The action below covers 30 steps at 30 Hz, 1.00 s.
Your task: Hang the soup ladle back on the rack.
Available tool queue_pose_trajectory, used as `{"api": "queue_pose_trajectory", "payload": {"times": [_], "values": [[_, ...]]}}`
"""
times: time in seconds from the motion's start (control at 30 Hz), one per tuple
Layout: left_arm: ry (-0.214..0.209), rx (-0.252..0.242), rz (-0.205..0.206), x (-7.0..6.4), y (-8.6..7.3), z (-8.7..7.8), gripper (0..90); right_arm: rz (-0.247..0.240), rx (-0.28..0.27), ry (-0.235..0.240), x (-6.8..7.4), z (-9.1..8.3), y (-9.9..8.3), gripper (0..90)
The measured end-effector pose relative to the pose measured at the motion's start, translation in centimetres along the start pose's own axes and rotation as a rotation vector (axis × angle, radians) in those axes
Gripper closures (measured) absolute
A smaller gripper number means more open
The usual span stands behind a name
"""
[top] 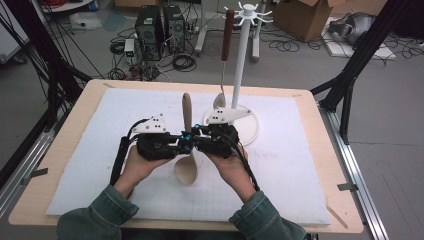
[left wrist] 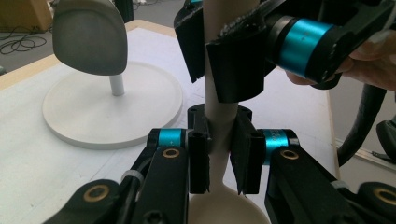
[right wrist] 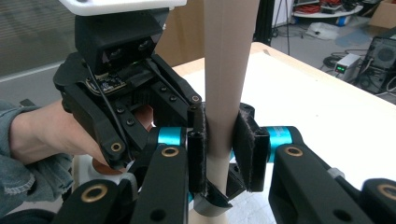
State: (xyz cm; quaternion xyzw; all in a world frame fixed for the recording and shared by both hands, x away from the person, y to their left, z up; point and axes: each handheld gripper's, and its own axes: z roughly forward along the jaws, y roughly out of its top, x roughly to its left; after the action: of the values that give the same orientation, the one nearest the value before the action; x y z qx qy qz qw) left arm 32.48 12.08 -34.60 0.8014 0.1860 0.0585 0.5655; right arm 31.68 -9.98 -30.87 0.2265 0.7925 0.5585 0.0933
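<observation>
Together, two grippers, left gripper (top: 181, 146), right gripper (top: 196, 141), one wooden spoon (top: 186, 150)

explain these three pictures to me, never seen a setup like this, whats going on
No robot arm here: a person at a table holds a handheld tool in each hand, the left tool and the right tool. One picture comes from a fixed camera above the table. The other two come from small cameras riding on each tool, looking along its black jaws. Both tools are shut on the handle of a pale wooden spoon, one just above the other, with its bowl toward the person. On the white mat stands a white rack with a round base; a brown-handled spoon hangs from it.
</observation>
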Motion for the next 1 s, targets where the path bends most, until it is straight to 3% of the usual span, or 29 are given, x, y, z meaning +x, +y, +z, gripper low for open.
{"api": "queue_pose_trajectory", "payload": {"times": [0.07, 0.13, 0.43, 0.8, 1.0], "values": [[-0.02, -0.02, -0.002, 0.1, 0.0, -0.2, 75.1, 0.001, -0.003, 0.026, -0.2, -0.1, 0.0, 76.8], [-0.013, -0.032, 0.015, 0.0, 0.1, -0.6, 71.0, -0.008, -0.001, 0.03, -0.4, -0.3, 0.1, 76.9], [-0.007, -0.041, 0.017, 0.0, -0.5, -2.4, 57.4, -0.028, 0.014, 0.072, -2.1, -1.5, 0.8, 77.0], [0.055, -0.048, 0.009, 0.5, -1.6, -5.6, 43.3, -0.023, 0.016, 0.107, -4.8, -3.6, 2.2, 77.0], [0.093, -0.06, -0.006, 0.8, -2.3, -7.3, 37.3, -0.027, 0.013, 0.088, -6.3, -4.8, 3.1, 77.0]]}}
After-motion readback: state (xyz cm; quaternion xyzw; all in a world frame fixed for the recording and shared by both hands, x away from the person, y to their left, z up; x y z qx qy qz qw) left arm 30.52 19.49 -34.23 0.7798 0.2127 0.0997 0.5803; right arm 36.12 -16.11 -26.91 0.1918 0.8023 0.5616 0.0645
